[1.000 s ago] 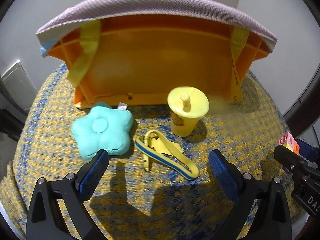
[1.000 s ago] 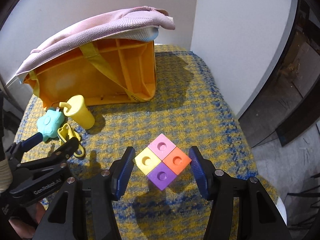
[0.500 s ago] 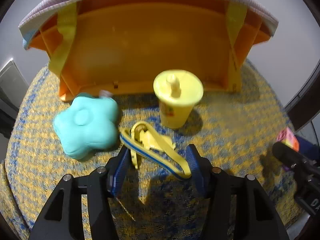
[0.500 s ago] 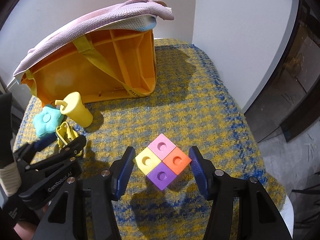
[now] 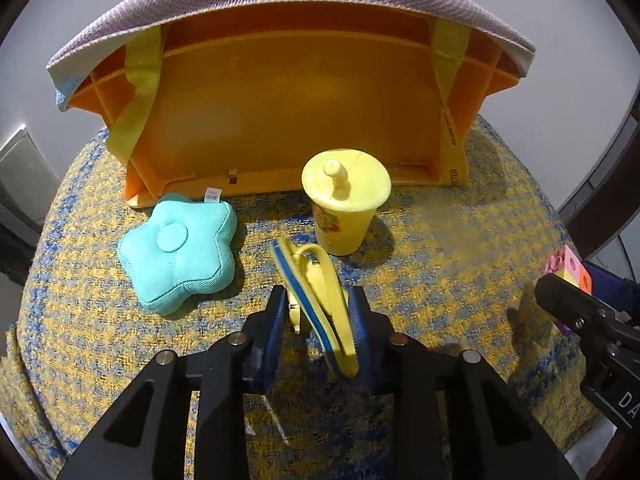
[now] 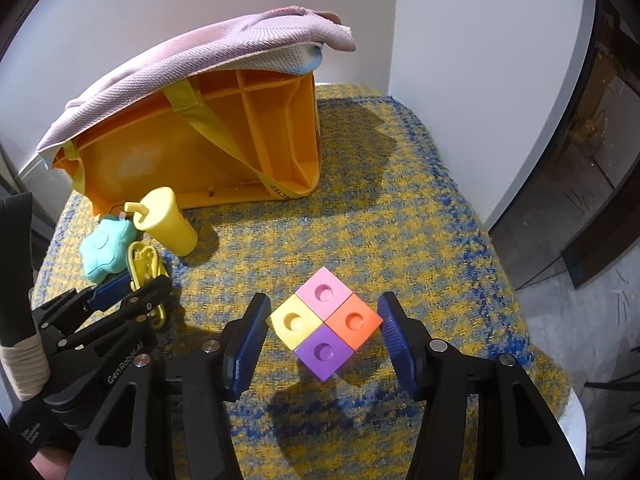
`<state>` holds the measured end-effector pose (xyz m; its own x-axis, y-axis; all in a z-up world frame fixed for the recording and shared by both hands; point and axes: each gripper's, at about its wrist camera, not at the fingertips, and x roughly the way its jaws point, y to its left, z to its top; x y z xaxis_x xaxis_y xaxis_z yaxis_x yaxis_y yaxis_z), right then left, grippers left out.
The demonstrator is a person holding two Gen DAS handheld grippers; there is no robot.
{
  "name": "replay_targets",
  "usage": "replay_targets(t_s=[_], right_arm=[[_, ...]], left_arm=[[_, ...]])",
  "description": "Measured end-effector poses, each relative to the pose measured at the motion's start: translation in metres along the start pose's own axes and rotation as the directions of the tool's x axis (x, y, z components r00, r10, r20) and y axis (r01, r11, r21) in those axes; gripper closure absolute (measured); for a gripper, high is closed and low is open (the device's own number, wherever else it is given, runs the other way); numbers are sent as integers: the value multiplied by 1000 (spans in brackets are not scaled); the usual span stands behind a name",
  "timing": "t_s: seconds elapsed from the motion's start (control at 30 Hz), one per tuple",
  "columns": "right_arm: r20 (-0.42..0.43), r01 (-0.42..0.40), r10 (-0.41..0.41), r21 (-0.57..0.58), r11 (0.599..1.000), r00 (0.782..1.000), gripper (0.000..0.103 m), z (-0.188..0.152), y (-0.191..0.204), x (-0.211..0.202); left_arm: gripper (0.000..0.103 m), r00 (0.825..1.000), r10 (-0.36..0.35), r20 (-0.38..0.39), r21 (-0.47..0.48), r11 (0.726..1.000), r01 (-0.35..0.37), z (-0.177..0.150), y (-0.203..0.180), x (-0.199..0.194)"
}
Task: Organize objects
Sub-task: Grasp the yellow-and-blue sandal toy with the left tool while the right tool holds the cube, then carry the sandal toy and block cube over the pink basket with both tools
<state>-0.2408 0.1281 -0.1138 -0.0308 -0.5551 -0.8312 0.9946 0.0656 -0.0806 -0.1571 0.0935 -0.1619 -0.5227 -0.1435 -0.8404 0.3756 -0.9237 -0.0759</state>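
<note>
My left gripper [image 5: 318,312] is shut on a yellow and blue strap toy [image 5: 316,292] and lifts its near end off the cloth; it also shows in the right wrist view [image 6: 146,268]. A teal star cushion [image 5: 180,252] lies to its left. A yellow lidded cup [image 5: 344,208] stands just behind. My right gripper [image 6: 322,320] is open around a four-colour block cube [image 6: 324,320], its pads close to the cube's yellow and orange corners. The cube's edge shows in the left wrist view [image 5: 568,268].
An orange bin [image 5: 288,116] lies on its side at the back, open toward me, with a pink cloth [image 5: 280,4] draped over it. Everything rests on a yellow and blue woven cover [image 6: 360,208]. White walls [image 6: 460,40] stand behind and to the right.
My left gripper moved forward onto the strap toy, closed on it and tilted it up. The right gripper stayed around the block cube.
</note>
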Motion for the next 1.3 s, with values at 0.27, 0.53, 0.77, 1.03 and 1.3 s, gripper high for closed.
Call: replay_targets(t_s=[0.27,0.53,0.77,1.03,1.3], right_arm=[[18,-9,9,-6,1000,1000,47,0,6,-13],[49,-33,34,-24,999,998,47,3,19,-33],[78,-57,60,-38,998,995,47,16,33,-52],[127,-69,77,-66,995,989,47,37,51,-78],[182,-89,102,-81,993,978,47,70,62,-103]], left_arm=[[76,1000,5,29,-6,1000,-5,-12,6,-26],[76,998,20,64,-32,999,-18,-7,34,-49],[76,994,37,104,-52,998,-32,6,49,-79],[76,990,40,138,-62,998,-31,28,63,-109],[76,981,55,185,-53,998,-46,61,68,-135]])
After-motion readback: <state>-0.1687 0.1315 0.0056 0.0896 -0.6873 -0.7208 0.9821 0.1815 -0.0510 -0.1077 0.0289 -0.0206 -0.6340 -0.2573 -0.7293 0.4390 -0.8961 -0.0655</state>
